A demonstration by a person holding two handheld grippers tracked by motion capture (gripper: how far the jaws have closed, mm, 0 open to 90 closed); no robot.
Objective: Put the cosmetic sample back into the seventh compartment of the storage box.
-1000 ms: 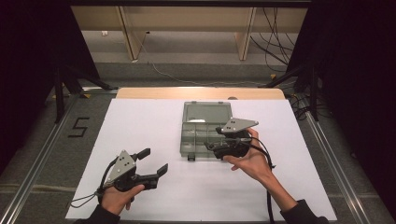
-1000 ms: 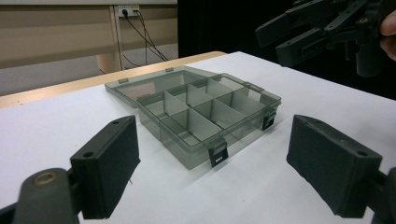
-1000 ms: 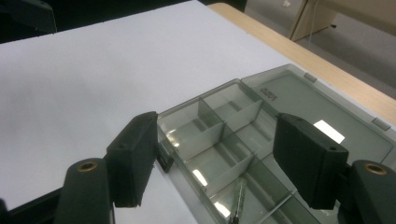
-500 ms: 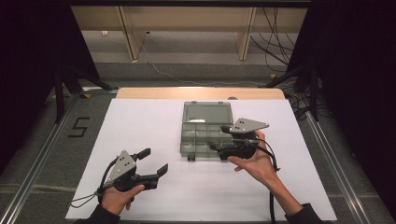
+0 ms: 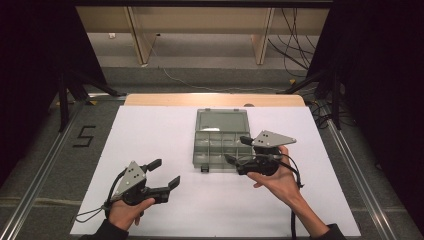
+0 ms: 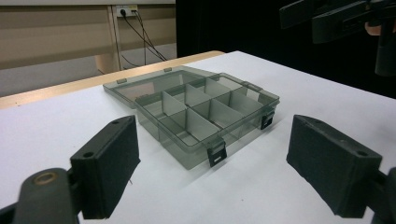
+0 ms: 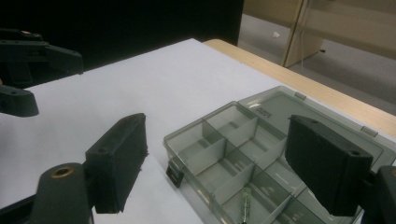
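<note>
Covering the wooden table (image 5: pixel 150 99), white sheet (image 5: pixel 150 130); dark curtains (image 5: pixel 380 75) flanking

A translucent smoky-grey compartment box (image 5: pixel 220 140) with small black latches (image 6: pixel 217 154) sat on a plain white table surface (image 5: pixel 150 135) edged in light wood. Ahead of the left gripper (image 5: pixel 162 174), its jaws were matte black beneath a pale grey plate. The right gripper (image 5: pixel 236 150) matched it. Beside the right gripper's jaws, a thin green item (image 7: pixel 244 201) lay in a compartment.
</note>
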